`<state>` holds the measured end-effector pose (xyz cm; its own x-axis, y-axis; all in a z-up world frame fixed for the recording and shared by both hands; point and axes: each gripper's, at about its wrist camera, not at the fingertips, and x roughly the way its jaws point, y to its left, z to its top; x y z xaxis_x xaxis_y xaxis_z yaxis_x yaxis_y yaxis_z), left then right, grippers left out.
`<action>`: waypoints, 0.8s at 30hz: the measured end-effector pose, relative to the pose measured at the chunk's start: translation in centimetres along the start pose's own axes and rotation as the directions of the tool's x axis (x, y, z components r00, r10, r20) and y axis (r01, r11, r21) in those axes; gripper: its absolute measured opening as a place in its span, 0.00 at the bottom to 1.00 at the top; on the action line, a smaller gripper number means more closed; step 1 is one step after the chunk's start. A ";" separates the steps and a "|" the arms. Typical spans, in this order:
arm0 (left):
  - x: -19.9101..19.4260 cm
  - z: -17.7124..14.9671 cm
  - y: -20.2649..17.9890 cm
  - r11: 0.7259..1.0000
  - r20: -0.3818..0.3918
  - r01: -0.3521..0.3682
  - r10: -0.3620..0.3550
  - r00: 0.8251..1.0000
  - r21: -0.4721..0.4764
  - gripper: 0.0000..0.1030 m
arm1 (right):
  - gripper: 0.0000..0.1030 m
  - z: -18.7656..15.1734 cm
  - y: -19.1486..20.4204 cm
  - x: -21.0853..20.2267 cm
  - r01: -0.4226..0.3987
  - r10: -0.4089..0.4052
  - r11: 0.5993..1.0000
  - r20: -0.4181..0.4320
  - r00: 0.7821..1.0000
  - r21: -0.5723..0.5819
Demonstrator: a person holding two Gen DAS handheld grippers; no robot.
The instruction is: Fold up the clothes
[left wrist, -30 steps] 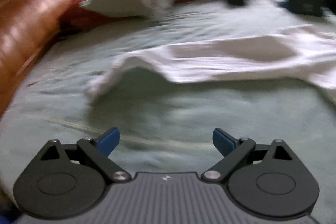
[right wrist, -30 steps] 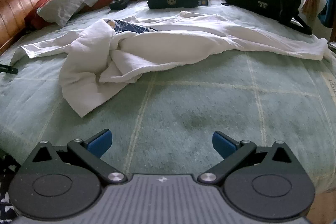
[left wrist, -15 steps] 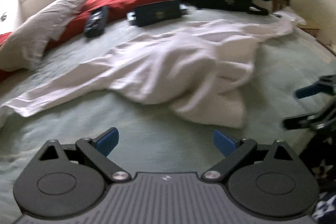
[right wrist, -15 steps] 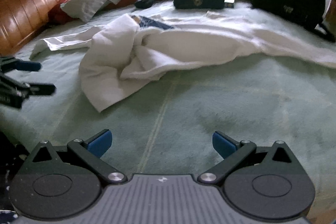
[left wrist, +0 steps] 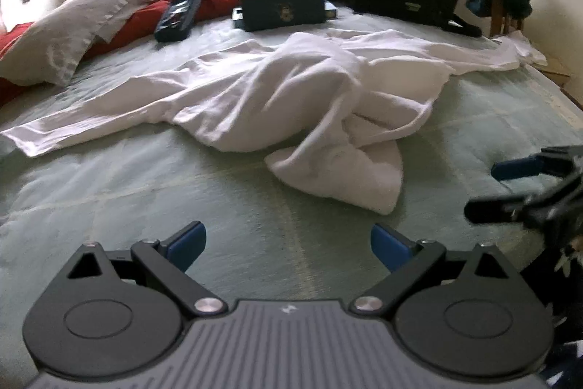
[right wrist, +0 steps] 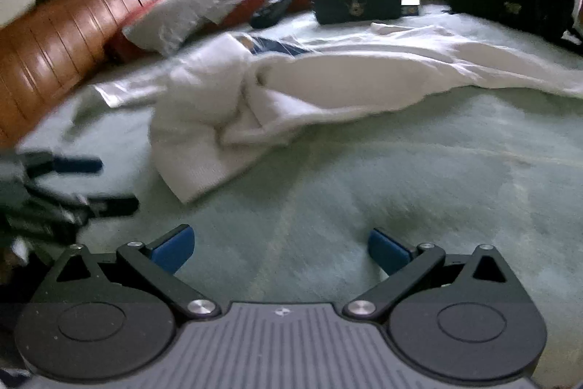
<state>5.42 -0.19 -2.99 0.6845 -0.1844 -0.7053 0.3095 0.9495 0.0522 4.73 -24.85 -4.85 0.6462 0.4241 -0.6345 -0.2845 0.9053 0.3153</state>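
Garment [left wrist: 291, 97], white and rumpled, sprawls across the middle of the frame on the green bed [left wrist: 127, 192], its nearest bunched corner at centre right. I hold my left gripper [left wrist: 288, 243] spread wide and empty at bottom centre, short of the cloth. My right gripper [right wrist: 280, 245], likewise spread and empty, sits low in its view, the cloth up and left. Both look poised for a first grasp.

White garment [left wrist: 291, 97], pale green bedspread [left wrist: 145, 192]
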 end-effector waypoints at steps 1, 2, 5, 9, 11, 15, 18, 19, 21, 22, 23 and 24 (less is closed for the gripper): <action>0.0 -0.1 0.2 1.000 0.000 -0.009 0.009 1.000 0.002 0.94 | 1.00 0.4 -0.1 0.3 -0.022 0.022 1.000 -0.002 1.000 0.018; 0.0 -0.2 0.4 1.000 -0.002 -0.018 0.018 1.000 0.007 0.94 | 1.00 0.7 -0.2 0.7 -0.041 0.041 0.999 -0.004 0.999 0.034; 0.1 -0.5 1.0 0.999 -0.007 -0.031 0.032 0.999 0.012 0.94 | 1.00 1.6 -0.5 2.0 -0.084 0.084 0.994 0.007 0.996 0.067; 0.6 -0.7 1.9 0.999 -0.019 -0.030 0.030 0.999 -0.012 0.94 | 1.00 3.0 -0.6 3.5 -0.120 0.118 0.988 0.026 0.993 0.094; 0.9 -0.8 2.3 0.999 -0.021 -0.028 0.028 0.999 -0.019 0.94 | 1.00 3.7 -0.7 4.3 -0.138 0.135 0.984 0.033 0.990 0.110; 1.2 -0.8 2.3 1.000 -0.023 -0.019 0.019 1.000 -0.014 0.94 | 1.00 4.5 -1.2 5.7 -0.166 0.162 0.978 0.046 0.986 0.129; 1.6 -1.0 2.2 1.000 -0.030 -0.014 0.013 0.999 -0.014 0.94 | 1.00 4.7 -1.8 6.5 -0.188 0.180 0.972 0.068 0.981 0.143; 1.6 -1.0 2.2 1.000 -0.032 -0.013 0.012 0.999 -0.015 0.94 | 1.00 4.8 -1.9 6.6 -0.196 0.186 0.969 0.077 0.980 0.152; 1.6 -1.1 2.3 1.000 -0.031 -0.012 0.011 0.999 -0.018 0.94 | 1.00 4.9 -2.2 6.6 -0.208 0.195 0.964 0.090 0.977 0.166; 1.6 -1.1 2.4 1.000 -0.030 -0.012 0.011 0.999 -0.019 0.94 | 1.00 4.9 -2.0 6.5 -0.211 0.198 0.963 0.093 0.976 0.166; 1.6 -1.1 2.4 1.000 -0.029 -0.012 0.011 1.000 -0.020 0.94 | 0.98 4.9 -1.9 6.4 -0.215 0.201 0.963 0.097 0.975 0.164; 1.6 -1.1 2.5 1.000 -0.028 -0.012 0.011 1.000 -0.021 0.94 | 0.95 4.8 -1.8 6.4 -0.217 0.203 0.963 0.101 0.974 0.161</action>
<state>6.56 2.14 -4.71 0.6692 -0.1668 -0.7241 0.2875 0.9567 0.0453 12.79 -23.87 -6.09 0.6431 0.5945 -0.4827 -0.3007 0.7757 0.5549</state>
